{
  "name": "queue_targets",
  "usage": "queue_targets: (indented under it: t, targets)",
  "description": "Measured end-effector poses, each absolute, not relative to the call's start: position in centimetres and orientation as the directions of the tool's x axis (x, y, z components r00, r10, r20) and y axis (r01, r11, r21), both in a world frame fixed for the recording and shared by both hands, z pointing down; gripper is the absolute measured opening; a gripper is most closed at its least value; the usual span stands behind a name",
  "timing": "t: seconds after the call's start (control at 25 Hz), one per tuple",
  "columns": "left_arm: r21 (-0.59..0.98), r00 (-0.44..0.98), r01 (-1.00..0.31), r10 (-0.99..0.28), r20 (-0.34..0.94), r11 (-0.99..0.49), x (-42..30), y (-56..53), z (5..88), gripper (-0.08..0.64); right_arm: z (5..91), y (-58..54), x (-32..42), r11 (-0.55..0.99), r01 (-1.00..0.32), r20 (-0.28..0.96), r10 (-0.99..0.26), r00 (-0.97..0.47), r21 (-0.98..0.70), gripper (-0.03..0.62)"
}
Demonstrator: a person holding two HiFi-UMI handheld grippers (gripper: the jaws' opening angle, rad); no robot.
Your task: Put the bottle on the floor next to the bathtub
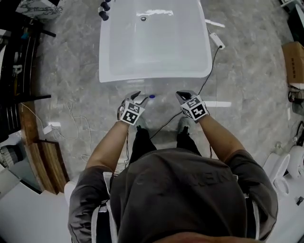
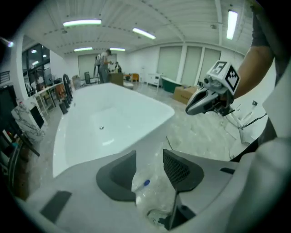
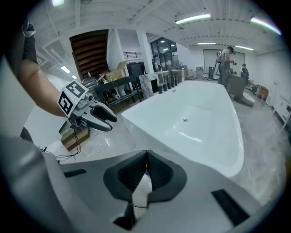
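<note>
A clear bottle with a blue cap (image 1: 151,97) stands on the grey floor just in front of the white bathtub (image 1: 105,47), between my two grippers. My left gripper (image 1: 139,97) hangs above it with its jaws apart. In the left gripper view the bottle (image 2: 145,184) shows far below between the open jaws of that gripper (image 2: 149,157), untouched. My right gripper (image 1: 182,96) is off to the bottle's right. Its own view shows the right gripper (image 3: 146,157) with its tips meeting and nothing held.
A black cable (image 1: 166,123) runs across the floor by the person's feet. Dark bottles (image 1: 103,9) stand at the tub's far left corner, and a white device (image 1: 217,40) lies to its right. Wooden steps (image 1: 38,152) and black shelving line the left.
</note>
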State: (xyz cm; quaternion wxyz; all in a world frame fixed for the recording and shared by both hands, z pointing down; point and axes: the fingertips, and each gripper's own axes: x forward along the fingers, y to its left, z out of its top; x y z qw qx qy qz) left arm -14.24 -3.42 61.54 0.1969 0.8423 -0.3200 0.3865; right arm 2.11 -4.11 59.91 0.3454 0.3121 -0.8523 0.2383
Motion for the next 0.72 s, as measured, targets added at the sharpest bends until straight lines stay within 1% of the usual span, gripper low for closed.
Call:
queue_targets:
  t: [0.08,0.16,0.24,0.32,0.52,0.72]
  targets:
    - [0.075,0.534,-0.694,-0.442,0.72,-0.716,-14.4,-3.0,55.7,0.164,55.5,-3.3,1.8,0.696,-0.688,0.715,-0.374,-0.59,-0.205,-0.008]
    - [0.074,0.557,-0.711,-0.494,0.668,-0.7,-15.3,-2.4,50.7,0.115,51.6,-2.6,1.1,0.711,-0.673,0.696,-0.376,-0.611,-0.206,-0.008]
    - [0.085,0.575,-0.729,-0.54,0.614,-0.68,-16.1,-2.1,46.4,0.089,48.0,-2.3,0.4,0.729,-0.653,0.668,-0.383,-0.638,-0.205,-0.008]
    - [0.106,0.601,-0.737,-0.575,0.555,-0.667,-16.3,-1.2,42.9,0.083,44.9,-1.6,0.1,0.746,-0.633,0.634,-0.39,-0.668,-0.207,-0.008]
    - [0.152,0.627,-0.762,-0.661,0.413,-0.629,-17.2,0.5,36.3,0.038,38.7,-0.8,-0.4,0.789,-0.588,0.55,-0.416,-0.724,-0.179,-0.008]
    - [0.187,0.628,-0.776,-0.714,0.308,-0.602,-17.3,0.9,32.9,0.006,35.4,-0.7,0.2,0.801,-0.58,0.472,-0.459,-0.753,-0.147,-0.008]
